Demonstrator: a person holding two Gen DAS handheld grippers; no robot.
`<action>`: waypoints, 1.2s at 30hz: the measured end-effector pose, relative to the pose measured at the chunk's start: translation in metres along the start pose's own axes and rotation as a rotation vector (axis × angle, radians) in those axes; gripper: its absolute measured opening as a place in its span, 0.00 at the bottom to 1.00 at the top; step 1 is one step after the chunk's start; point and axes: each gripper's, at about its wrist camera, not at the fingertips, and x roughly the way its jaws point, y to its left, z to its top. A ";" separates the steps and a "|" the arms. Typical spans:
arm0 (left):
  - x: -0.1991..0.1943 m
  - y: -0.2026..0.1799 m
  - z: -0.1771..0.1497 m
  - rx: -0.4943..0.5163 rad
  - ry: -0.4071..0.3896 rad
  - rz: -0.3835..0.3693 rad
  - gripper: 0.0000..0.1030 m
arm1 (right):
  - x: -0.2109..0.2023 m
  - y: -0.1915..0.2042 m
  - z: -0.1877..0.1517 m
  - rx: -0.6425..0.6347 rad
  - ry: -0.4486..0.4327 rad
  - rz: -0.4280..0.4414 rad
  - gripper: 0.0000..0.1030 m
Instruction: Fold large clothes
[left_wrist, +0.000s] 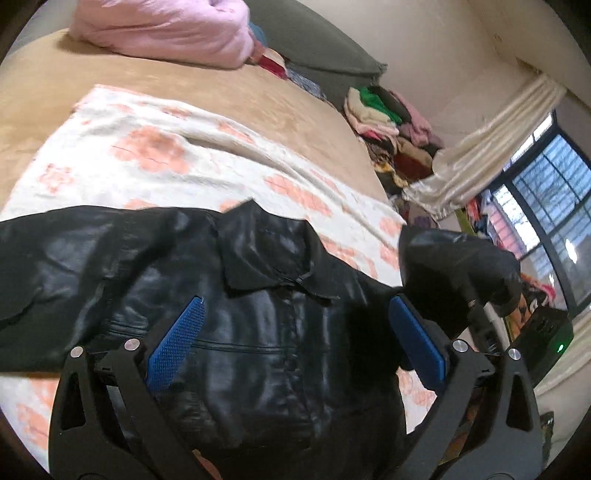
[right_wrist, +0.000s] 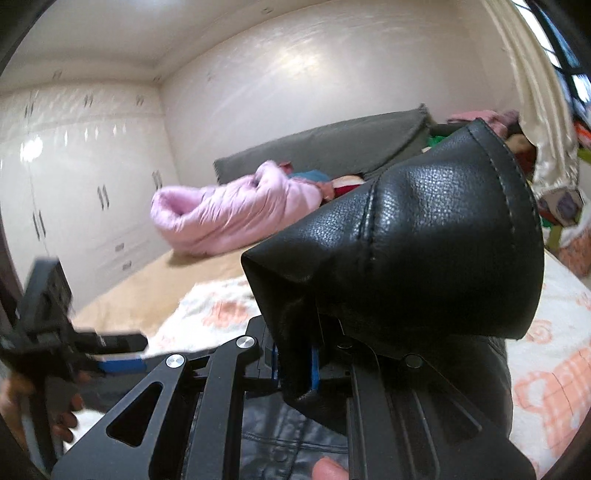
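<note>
Barely started tbh; the black leather jacket (left_wrist: 236, 295) lies face up and mostly spread on the floral blanket (left_wrist: 147, 155) over the bed, body not folded yet; collar points toward the pink puffer coat (left_wrist: 166, 33), long axis running collar to hem; the right tongs (right_wrist: 295, 365) are clamped on the sleeve cuff (right_wrist: 417, 236), lifted beside the collar; left tongs (left_wrist: 295, 332) gape wide and empty above the chest.

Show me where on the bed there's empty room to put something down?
The bare tan bedspread, between the puffy pink quilted coat and the white blanket with orange flowers, is free. So is the flowered blanket's far half, beyond the black leather jacket. It's crowded near the heap of mixed clothes by the wall.
</note>
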 end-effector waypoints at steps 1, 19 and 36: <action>-0.005 0.008 0.001 -0.015 -0.008 -0.004 0.91 | 0.008 0.011 -0.006 -0.020 0.022 0.008 0.10; -0.030 0.089 -0.020 -0.104 -0.030 -0.040 0.91 | 0.089 0.116 -0.128 -0.326 0.350 -0.057 0.24; 0.022 0.114 -0.036 -0.206 0.114 -0.054 0.90 | 0.001 0.104 -0.129 -0.258 0.356 0.042 0.89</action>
